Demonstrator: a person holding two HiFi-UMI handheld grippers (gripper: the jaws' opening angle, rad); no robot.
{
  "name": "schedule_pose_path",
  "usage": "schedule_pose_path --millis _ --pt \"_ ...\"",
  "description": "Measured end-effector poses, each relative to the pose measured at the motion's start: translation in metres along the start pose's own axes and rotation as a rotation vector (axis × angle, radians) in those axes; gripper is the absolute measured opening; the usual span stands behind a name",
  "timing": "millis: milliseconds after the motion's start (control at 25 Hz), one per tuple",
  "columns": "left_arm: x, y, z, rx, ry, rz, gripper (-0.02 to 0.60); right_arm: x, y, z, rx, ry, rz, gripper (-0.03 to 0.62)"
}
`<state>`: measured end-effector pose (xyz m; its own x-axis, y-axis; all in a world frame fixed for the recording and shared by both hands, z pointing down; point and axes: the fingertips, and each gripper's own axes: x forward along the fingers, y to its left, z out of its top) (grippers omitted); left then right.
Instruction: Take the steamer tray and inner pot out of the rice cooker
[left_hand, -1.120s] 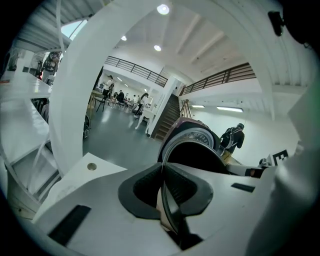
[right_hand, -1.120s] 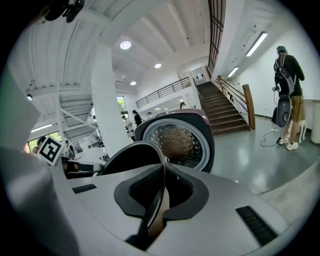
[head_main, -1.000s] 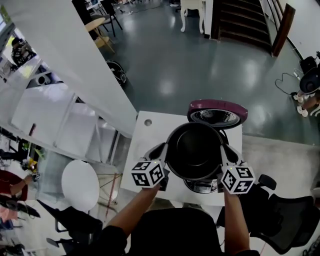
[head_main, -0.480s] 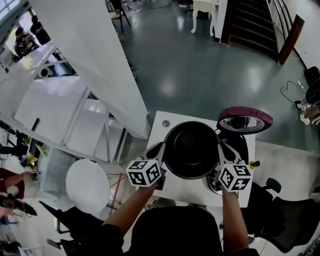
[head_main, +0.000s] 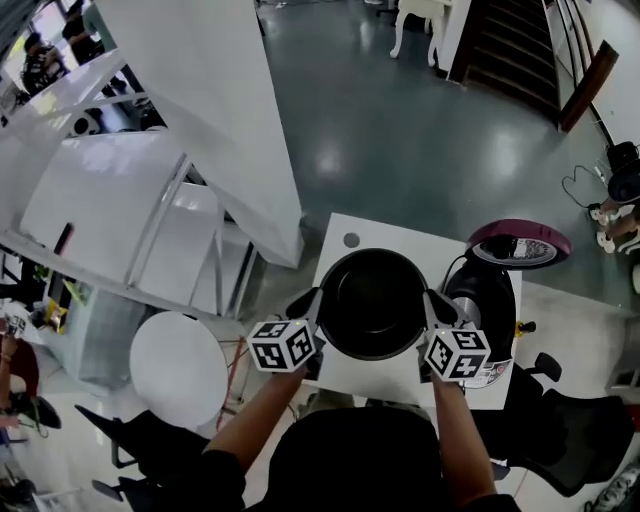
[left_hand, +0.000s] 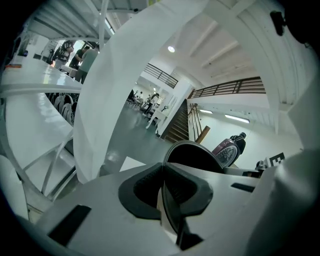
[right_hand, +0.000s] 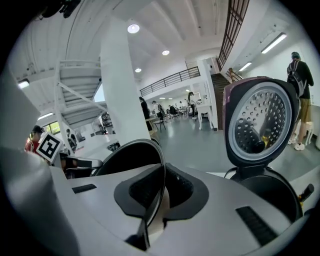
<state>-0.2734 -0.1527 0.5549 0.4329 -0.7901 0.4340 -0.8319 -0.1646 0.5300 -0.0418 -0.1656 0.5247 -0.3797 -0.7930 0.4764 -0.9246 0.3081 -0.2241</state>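
The black inner pot (head_main: 372, 303) hangs above the white table (head_main: 341, 262), just left of the open rice cooker (head_main: 484, 296). My left gripper (head_main: 318, 302) is shut on the pot's left rim, and my right gripper (head_main: 430, 302) is shut on its right rim. In the left gripper view the thin rim (left_hand: 191, 147) runs between the dark pads of the left gripper (left_hand: 163, 186). The right gripper view has the pot (right_hand: 131, 156) pinched by the right gripper (right_hand: 159, 192). The cooker's maroon lid (right_hand: 260, 122) stands raised at the right, and the cooker's well (right_hand: 270, 191) is dark.
The cooker's lid (head_main: 520, 243) rises at the table's far right. A white round stool (head_main: 178, 368) stands left of the table, a black office chair (head_main: 572, 440) to the right. A white stair structure (head_main: 200, 140) runs along the left. The floor behind is grey.
Both grippers have carried the pot leftward, from over the cooker to over the bare part of the table, and a little lower. The cooker now sits apart at the right.
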Motion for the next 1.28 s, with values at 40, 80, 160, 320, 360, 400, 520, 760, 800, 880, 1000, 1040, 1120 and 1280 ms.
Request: schedule_pose_path --millis 40,80,160,320,360,400,520,760,800,880,1000,1040,1120,1280 --pt "0.0 0.007 -0.005 -0.009 0.007 0.007 0.018 0.005 0.002 -0.007 0.002 0.015 0.002 0.015" --pt "0.001 0.014 -0.011 -0.018 0.015 0.015 0.018 0.01 0.003 -0.014 0.003 0.034 0.003 0.015" --pt "0.003 0.025 -0.026 -0.037 0.035 0.034 0.018 0.019 0.003 -0.031 0.001 0.08 0.008 0.015" --pt "0.011 0.049 -0.053 -0.082 0.072 0.084 0.018 0.04 0.002 -0.059 -0.006 0.157 0.029 0.017" --pt "0.013 0.056 -0.058 -0.097 0.081 0.098 0.018 0.048 0.002 -0.064 -0.008 0.173 0.036 0.017" --pt "0.014 0.063 -0.062 -0.108 0.09 0.112 0.018 0.056 0.004 -0.07 -0.01 0.19 0.042 0.017" --pt "0.019 0.081 -0.071 -0.12 0.117 0.145 0.018 0.077 0.006 -0.085 -0.007 0.228 0.052 0.017" --pt "0.029 0.097 -0.084 -0.112 0.158 0.175 0.018 0.096 0.001 -0.112 0.037 0.272 0.048 0.017" --pt "0.032 0.099 -0.086 -0.111 0.166 0.174 0.018 0.099 -0.002 -0.117 0.038 0.281 0.046 0.017" --pt "0.038 0.103 -0.09 -0.118 0.181 0.17 0.018 0.106 -0.007 -0.127 0.045 0.296 0.042 0.017" --pt "0.045 0.107 -0.094 -0.132 0.196 0.166 0.018 0.11 -0.011 -0.134 0.062 0.311 0.038 0.017" --pt "0.047 0.108 -0.096 -0.134 0.2 0.166 0.018 0.11 -0.012 -0.136 0.068 0.315 0.037 0.017" --pt "0.051 0.109 -0.099 -0.14 0.208 0.169 0.018 0.113 -0.016 -0.14 0.074 0.323 0.035 0.017" --pt "0.058 0.11 -0.107 -0.145 0.231 0.173 0.018 0.114 -0.023 -0.15 0.087 0.349 0.026 0.017"
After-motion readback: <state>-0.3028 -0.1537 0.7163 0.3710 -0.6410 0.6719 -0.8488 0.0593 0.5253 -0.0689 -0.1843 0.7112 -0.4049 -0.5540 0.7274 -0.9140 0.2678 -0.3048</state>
